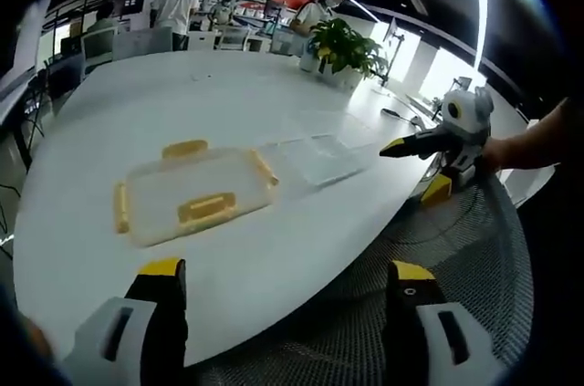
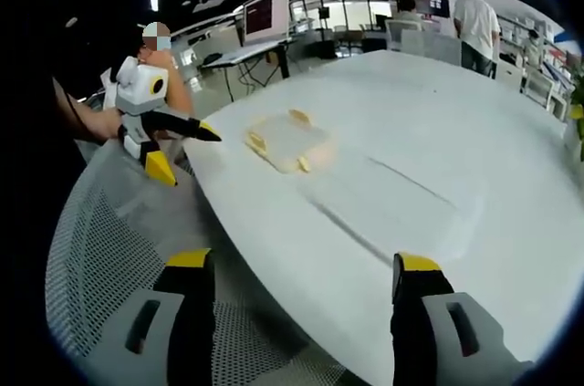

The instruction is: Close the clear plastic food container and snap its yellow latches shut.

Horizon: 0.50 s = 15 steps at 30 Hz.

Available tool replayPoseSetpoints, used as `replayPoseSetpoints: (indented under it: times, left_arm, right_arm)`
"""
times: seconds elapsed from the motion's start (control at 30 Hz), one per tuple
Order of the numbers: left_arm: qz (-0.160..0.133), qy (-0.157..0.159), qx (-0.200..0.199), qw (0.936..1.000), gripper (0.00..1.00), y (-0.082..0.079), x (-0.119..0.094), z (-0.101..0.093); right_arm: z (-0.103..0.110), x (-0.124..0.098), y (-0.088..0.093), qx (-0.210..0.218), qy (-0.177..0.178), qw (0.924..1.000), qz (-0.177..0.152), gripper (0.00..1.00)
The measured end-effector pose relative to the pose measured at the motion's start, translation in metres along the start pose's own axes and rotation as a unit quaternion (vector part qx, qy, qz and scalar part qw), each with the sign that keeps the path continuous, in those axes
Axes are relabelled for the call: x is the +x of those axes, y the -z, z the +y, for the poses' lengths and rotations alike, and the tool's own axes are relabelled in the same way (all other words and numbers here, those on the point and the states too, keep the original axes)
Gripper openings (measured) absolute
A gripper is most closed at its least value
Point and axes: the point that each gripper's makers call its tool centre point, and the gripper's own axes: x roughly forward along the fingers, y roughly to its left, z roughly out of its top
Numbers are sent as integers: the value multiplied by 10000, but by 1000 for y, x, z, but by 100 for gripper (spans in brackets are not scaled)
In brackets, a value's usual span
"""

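Left tongs (image 1: pixel 283 278): jaws wide apart, nothing between them, yellow tips low in the left gripper view, hanging over the near edge of the tabletop (image 1: pixel 164 112) and a mesh chair (image 1: pixel 438 249). They also show in the right gripper view (image 2: pixel 182 144) at the left, in a hand (image 2: pixel 108 121), jaws spread, one yellow tip just at the tabletop's edge, the other lower, beside the chair.

Right tongs (image 2: pixel 304 276): jaws wide apart, empty, over the tabletop's (image 2: pixel 438 121) near rim, with the mesh chair (image 2: pixel 100 249) below and left. In the left gripper view they enter from the right (image 1: pixel 415 167), held in a hand (image 1: pixel 493 153), jaws spread, upper tip pointing at the lid's far end, not touching as far as I can tell.

Container (image 1: pixel 196 194): clear, lying flat on the white tabletop ahead of the left tongs, near the table's edge. Yellow latches (image 1: pixel 208 208) on its sides; four visible in the left gripper view. A clear lid (image 1: pixel 315 158) lies flat just beside it toward the right tongs; whether the two touch I cannot tell. In the right gripper view the container (image 2: pixel 285 141) sits just beyond the left tongs' tip, and the lid is too faint to make out.

Further out: potted plant (image 1: pixel 342 48) on the far side of the tabletop; people (image 1: pixel 178 3) standing by desks behind; a monitor (image 2: pixel 266 14) on a desk.
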Motion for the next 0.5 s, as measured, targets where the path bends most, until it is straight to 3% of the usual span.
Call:
replayPoseSetpoints:
  times: [0.5]
  left_arm:
    - [6,64,-27,10000,88,-1,1,-1]
  right_arm:
    - [-1,0,-5,-80,-14,9999,-115,82]
